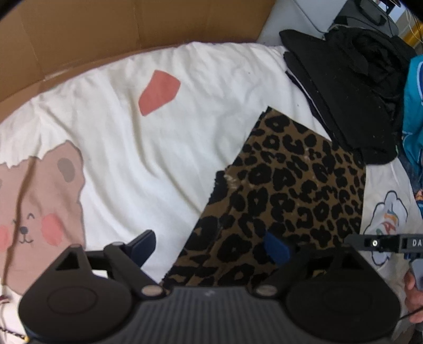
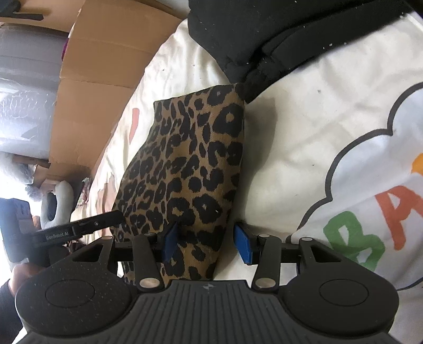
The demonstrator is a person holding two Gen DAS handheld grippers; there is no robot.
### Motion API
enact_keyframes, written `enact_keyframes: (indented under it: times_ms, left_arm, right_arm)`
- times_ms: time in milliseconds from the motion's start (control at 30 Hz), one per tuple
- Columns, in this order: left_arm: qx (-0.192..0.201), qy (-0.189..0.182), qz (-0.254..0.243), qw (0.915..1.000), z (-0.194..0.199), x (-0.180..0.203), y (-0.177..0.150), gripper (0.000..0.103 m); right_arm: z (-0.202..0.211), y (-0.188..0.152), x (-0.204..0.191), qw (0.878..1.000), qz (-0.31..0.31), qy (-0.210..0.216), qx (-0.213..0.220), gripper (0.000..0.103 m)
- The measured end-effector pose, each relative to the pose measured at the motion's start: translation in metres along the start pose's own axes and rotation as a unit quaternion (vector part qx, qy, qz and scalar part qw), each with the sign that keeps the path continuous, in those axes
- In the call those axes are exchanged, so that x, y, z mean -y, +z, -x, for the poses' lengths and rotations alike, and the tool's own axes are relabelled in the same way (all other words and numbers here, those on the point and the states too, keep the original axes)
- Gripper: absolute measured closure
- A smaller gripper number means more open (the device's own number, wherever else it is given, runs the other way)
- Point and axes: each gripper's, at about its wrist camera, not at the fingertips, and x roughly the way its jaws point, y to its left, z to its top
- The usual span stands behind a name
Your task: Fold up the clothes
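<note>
Leopard-print garment (image 2: 185, 169) lies between both spread grippers (left (image 1: 211, 251), right (image 2: 208, 244)); only left view shows bear print (image 1: 39, 206).

**Bed, cardboard and bright daylight**

A bed fills most of both views, covered by a white sheet (image 1: 201, 148) printed with a brown bear (image 1: 42, 206), a coral patch (image 1: 158, 91) and a cloud outline with coloured letters (image 2: 370, 206). Flattened brown cardboard (image 1: 105, 29) stands along the bed's far edge. Beyond it, in the right wrist view, pale bubble wrap (image 2: 23, 119) glows in strong light. A grey surface with dark equipment (image 1: 370, 13) lies past the bed's corner.
</note>
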Motion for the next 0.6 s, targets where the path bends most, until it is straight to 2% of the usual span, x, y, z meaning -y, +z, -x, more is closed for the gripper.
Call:
enact_keyframes:
  times_ms: [133,167,233,300,433,533,600]
  left_arm:
    - [-0.006,-0.023,0.002,0.9997,-0.010,-0.003,-0.002,0.013]
    - [-0.007,-0.029,0.002,0.9996,-0.012,-0.004,-0.003,0.014]
    - [-0.007,-0.040,0.001,0.9992,-0.014,-0.006,-0.004,0.019]
    - [-0.005,-0.049,-0.004,0.9988,-0.013,-0.006,-0.003,0.026]
    - [-0.003,-0.057,-0.017,0.9982,-0.010,-0.007,-0.001,0.031]
    - [-0.002,-0.064,-0.020,0.9977,-0.009,-0.009,0.003,0.031]
    - [-0.001,-0.070,-0.012,0.9975,-0.011,-0.013,0.009,0.027]
  right_arm:
    - [-0.004,0.001,0.000,1.000,-0.004,0.013,-0.002,0.052]
    - [-0.005,0.001,-0.001,1.000,-0.005,0.016,-0.002,0.060]
    - [-0.007,0.001,-0.001,1.000,-0.007,0.019,-0.003,0.065]
    - [-0.005,0.001,-0.002,1.000,-0.005,0.022,-0.001,0.066]
    - [-0.002,0.001,-0.001,1.000,-0.009,0.029,0.000,0.069]
    - [-0.002,0.001,0.003,0.999,-0.020,0.033,0.000,0.068]
    - [-0.004,0.000,0.007,0.999,-0.036,0.038,0.000,0.068]
